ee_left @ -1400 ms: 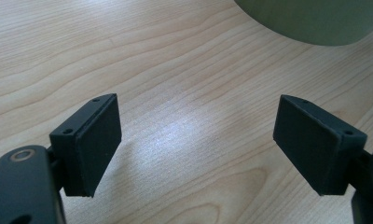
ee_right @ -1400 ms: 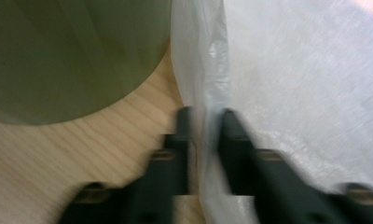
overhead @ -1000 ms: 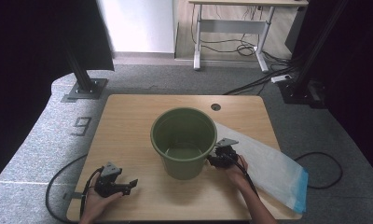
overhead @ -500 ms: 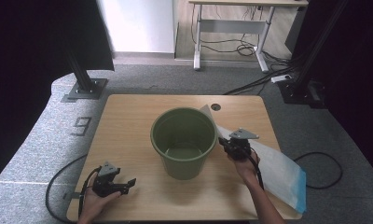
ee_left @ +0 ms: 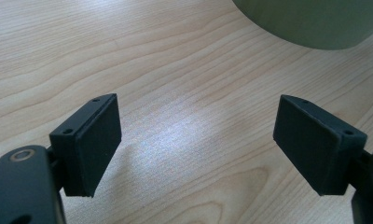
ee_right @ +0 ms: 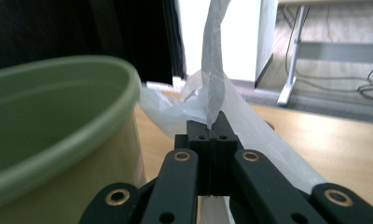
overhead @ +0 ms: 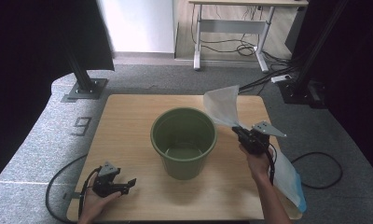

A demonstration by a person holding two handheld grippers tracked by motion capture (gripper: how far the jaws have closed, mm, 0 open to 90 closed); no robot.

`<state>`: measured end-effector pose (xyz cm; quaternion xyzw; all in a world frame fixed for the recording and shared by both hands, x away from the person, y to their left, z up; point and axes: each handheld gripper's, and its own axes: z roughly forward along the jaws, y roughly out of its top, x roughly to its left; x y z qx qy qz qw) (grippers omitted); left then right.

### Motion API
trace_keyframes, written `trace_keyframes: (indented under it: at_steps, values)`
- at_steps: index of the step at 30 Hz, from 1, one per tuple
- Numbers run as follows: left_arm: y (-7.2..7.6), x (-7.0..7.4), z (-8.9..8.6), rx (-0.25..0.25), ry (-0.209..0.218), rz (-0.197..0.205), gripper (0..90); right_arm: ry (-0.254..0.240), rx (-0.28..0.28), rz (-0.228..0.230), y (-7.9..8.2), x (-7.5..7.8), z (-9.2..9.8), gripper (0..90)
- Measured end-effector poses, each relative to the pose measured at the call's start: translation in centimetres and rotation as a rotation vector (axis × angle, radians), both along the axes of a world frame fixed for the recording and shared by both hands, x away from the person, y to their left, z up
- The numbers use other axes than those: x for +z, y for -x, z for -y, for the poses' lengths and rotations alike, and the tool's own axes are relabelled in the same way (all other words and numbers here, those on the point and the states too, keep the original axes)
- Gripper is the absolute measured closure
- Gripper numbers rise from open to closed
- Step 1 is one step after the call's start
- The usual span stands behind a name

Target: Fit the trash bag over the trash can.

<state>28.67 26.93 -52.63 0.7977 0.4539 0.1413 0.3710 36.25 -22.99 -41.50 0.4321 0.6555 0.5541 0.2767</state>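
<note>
A green plastic bucket (overhead: 183, 140) stands upright and empty in the middle of the wooden table (overhead: 124, 116). To its right, my right gripper (overhead: 237, 130) is shut on a fold of a translucent plastic bag (overhead: 222, 105). The pinched end stands up above the jaws, while the bag's blue-edged remainder (overhead: 289, 182) trails down to the table's right edge. In the right gripper view the jaws (ee_right: 211, 133) meet on the bag (ee_right: 213, 60), with the bucket rim (ee_right: 58, 116) close on the left. My left gripper (overhead: 130, 183) rests open at the front left, nothing between its pads (ee_left: 196, 135).
Black cables (overhead: 58, 186) trail off the table's front left and right. The bucket base (ee_left: 310, 23) lies beyond the left jaws. Black stand bases (overhead: 84, 88) and a desk frame (overhead: 231, 28) sit on the floor behind the table.
The right gripper has closed on the bag beside the bucket and risen, lifting the bag's end off the table. The left gripper has stayed where it was.
</note>
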Motion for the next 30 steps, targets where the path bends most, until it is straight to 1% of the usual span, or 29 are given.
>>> trace_keyframes:
  at_steps: [2, 7, 9, 12, 18, 22, 25, 28, 30]
  values:
    - [0.0, 0.0, 0.0, 0.000, 0.001, -0.001, 15.1, -0.017, -0.007, 0.022, 0.3, 0.8, 0.2, 88.6]
    - [0.0, 0.0, 0.0, -0.003, 0.001, -0.002, 15.1, -0.037, -0.020, 0.080, 1.1, 3.0, 1.1, 88.6]
    - [0.0, 0.0, 0.0, 0.000, 0.002, -0.002, 15.1, -0.051, -0.016, 0.091, 1.4, 3.8, 1.4, 88.6]
    - [-0.1, 0.0, 0.0, 0.001, 0.002, -0.003, 15.1, -0.067, -0.021, 0.121, 2.0, 5.1, 1.8, 88.5]
    - [-0.1, 0.0, 0.1, 0.003, 0.021, -0.003, 15.1, -0.082, -0.031, 0.159, 2.2, 7.0, 1.9, 88.6]
    - [-0.1, -0.1, 0.2, -0.002, 0.018, -0.005, 15.1, -0.089, -0.018, 0.174, 2.0, 8.2, 1.0, 88.6]
    - [-0.1, -0.1, 0.1, 0.000, 0.020, -0.005, 15.1, -0.081, 0.007, 0.193, 2.3, 9.0, 0.1, 88.5]
    - [-0.1, 0.0, 0.1, 0.002, 0.023, -0.004, 15.1, -0.060, 0.042, 0.208, 3.1, 9.2, -1.1, 88.6]
    - [-0.1, 0.0, 0.1, 0.002, 0.023, -0.003, 15.1, -0.057, 0.074, 0.202, 3.6, 8.9, -1.9, 88.5]
